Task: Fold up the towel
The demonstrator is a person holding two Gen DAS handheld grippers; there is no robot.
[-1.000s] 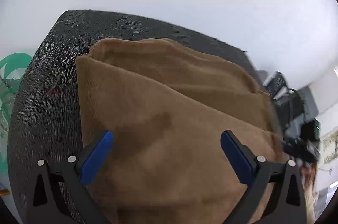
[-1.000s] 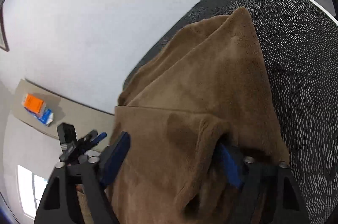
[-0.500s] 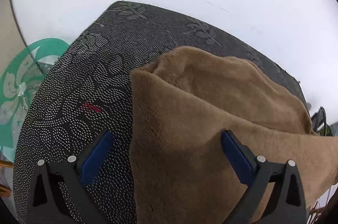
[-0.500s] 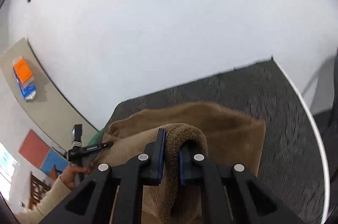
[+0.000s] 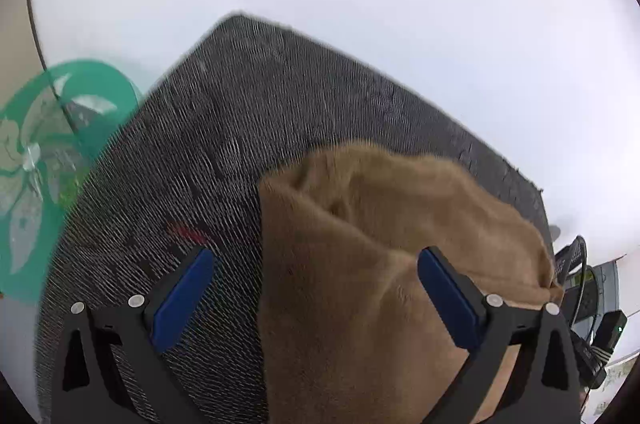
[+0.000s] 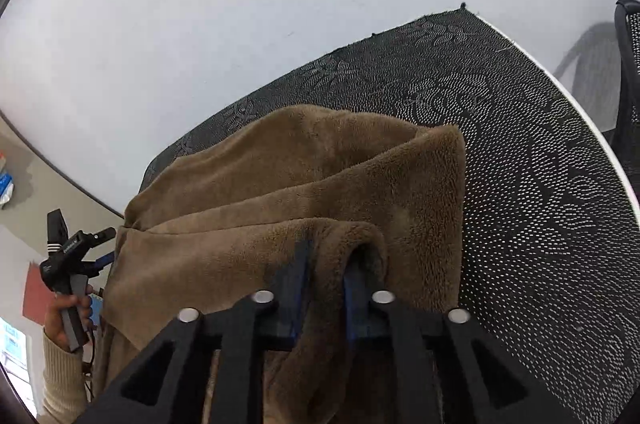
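A brown plush towel [image 5: 380,224] lies loosely folded on a black patterned cloth [image 5: 240,124]. My left gripper [image 5: 316,280] is open and hovers over the towel's left edge. That edge runs between its blue pads [image 5: 184,292], and nothing is gripped. My right gripper [image 6: 326,264] is shut on a raised fold of the towel [image 6: 320,176] at its near side, the pile bulging over both fingers. The right wrist view also shows the left gripper [image 6: 106,246] at the towel's left side, held by a hand [image 6: 68,316].
The black cloth [image 6: 540,164] covers a white table whose rim [image 6: 608,144] curves along the right. A green patterned disc [image 5: 48,152] sits beyond the cloth's left edge. A black mesh chair [image 6: 628,64] stands at far right. Cables and devices [image 5: 588,304] lie behind the towel.
The right gripper shut on a towel fold and still holds it, now closer over the cloth. The left gripper stayed open and shifted left, from over the towel to its left edge.
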